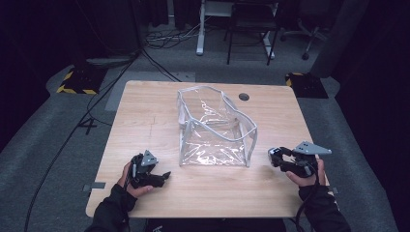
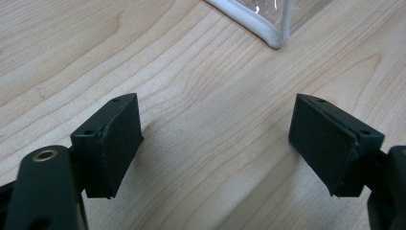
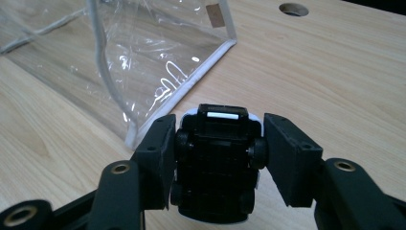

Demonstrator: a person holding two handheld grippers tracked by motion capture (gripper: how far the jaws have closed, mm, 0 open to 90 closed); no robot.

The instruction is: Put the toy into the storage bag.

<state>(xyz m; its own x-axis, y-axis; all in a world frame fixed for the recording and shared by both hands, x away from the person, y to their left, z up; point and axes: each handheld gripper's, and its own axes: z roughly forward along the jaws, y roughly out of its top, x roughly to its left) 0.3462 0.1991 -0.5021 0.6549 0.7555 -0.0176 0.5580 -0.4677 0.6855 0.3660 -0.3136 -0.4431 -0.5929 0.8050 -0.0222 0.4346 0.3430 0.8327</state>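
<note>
Each tool is black: the left tool point(image 1: 164, 175) and right tool point(image 1: 271, 155) carry 2 wedge-shaped jaws with flat pads point(image 2: 115, 148) (brass-ringed pivots), grey 3-cornered top plates, trailing cables; sleeves point(image 1: 113, 208) are dark.

Table point(image 1: 145, 111): pale matt wood grain. Bag point(image 1: 212, 128): clear glossy crinkled plastic, white fabric-like edging. Toy car point(image 3: 218, 163): black plastic underside, matt.
</note>
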